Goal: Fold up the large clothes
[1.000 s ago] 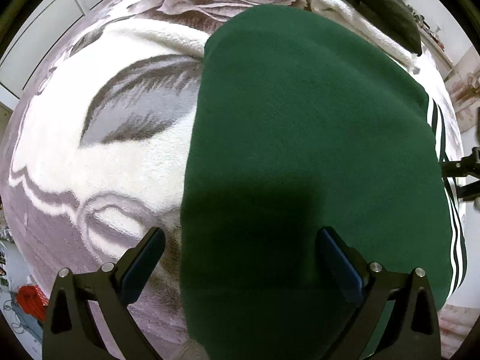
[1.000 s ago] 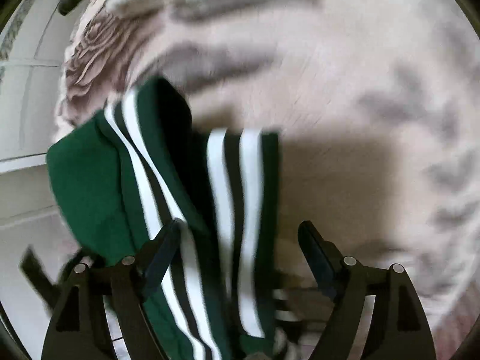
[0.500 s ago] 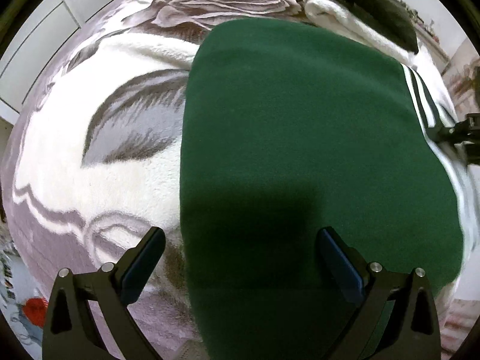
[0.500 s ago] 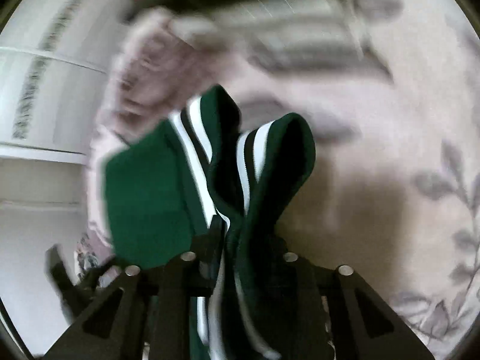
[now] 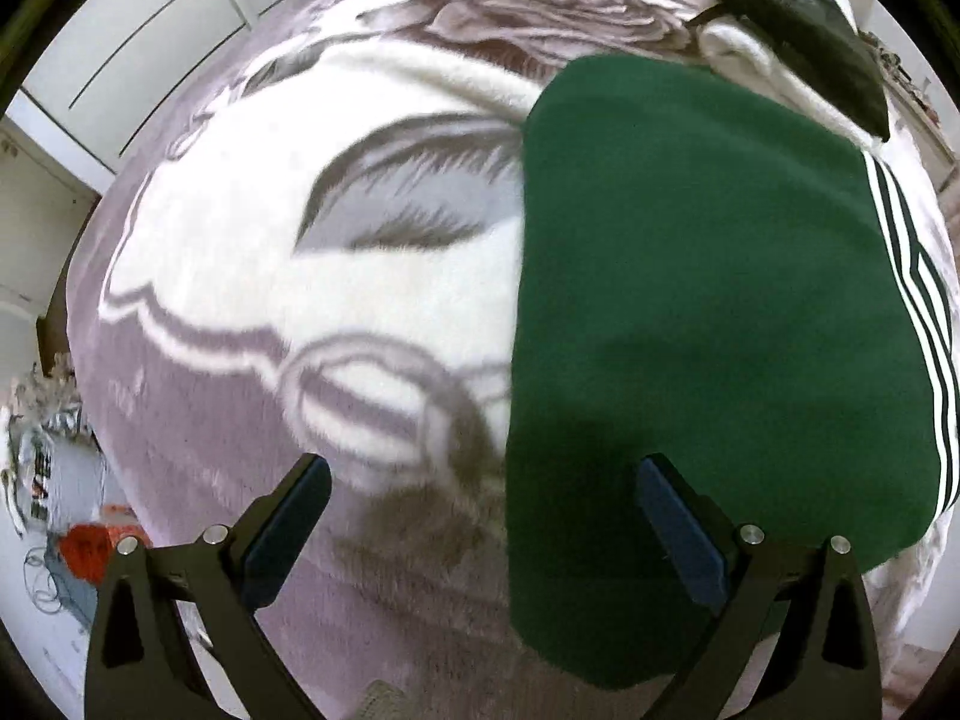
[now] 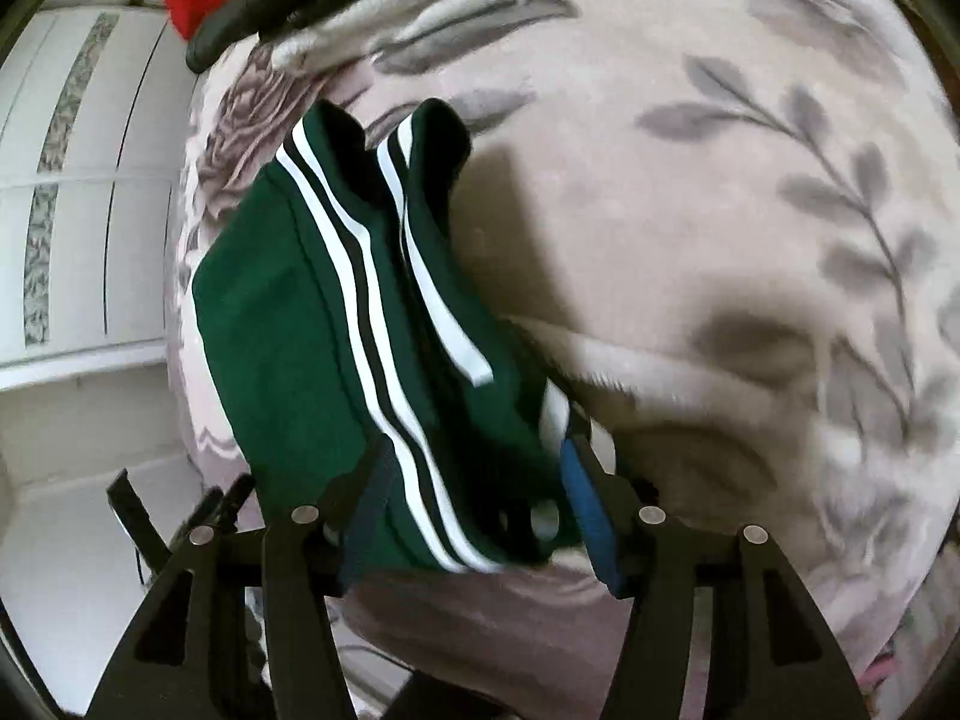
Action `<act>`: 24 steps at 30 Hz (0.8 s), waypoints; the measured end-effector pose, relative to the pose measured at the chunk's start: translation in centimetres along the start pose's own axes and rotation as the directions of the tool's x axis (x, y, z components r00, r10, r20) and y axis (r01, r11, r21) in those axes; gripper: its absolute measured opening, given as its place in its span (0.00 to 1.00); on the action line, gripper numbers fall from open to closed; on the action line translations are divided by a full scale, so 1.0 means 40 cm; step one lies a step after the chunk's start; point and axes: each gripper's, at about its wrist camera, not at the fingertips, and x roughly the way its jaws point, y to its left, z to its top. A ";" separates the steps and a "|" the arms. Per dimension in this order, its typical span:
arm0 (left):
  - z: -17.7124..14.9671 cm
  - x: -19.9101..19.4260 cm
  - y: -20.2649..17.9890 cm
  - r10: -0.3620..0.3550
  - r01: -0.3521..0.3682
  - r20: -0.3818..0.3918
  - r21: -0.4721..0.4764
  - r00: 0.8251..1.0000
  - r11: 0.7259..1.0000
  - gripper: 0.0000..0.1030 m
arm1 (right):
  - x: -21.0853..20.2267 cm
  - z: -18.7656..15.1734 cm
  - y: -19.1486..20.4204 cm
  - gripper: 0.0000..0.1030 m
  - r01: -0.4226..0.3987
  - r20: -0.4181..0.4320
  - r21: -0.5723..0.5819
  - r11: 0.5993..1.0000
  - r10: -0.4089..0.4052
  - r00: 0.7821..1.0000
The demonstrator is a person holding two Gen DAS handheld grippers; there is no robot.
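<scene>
The green striped garment lay folded on the bed's blanket. The right tool was opening, seemingly letting its edge go; the left tool hovered released. Best withdraw cleanly without snagging.

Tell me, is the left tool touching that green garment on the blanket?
Apart. The left wrist view shows the left tool wide open above the green garment, nothing pinched between its fingers, and its shadow lying loose on the cloth and the blanket.
</scene>
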 end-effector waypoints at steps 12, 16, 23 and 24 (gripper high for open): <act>-0.005 0.000 -0.053 0.030 -0.031 0.019 0.045 0.999 0.998 1.00 | 0.125 -0.053 0.046 0.09 0.064 0.004 0.034 0.997 -0.064 0.998; -0.007 -0.015 -0.027 0.051 -0.052 0.025 0.031 0.998 0.998 1.00 | 0.050 -0.084 0.054 0.06 0.136 0.081 0.053 0.989 -0.140 0.987; 0.022 0.014 0.062 -0.005 0.003 -0.016 -0.075 1.000 0.997 1.00 | 0.091 -0.046 0.050 0.16 0.136 -0.038 0.029 0.990 -0.135 0.990; 0.032 0.019 0.076 -0.045 0.044 -0.011 -0.094 0.999 0.995 1.00 | 0.071 -0.029 0.059 0.28 0.127 -0.038 0.013 0.992 -0.127 0.991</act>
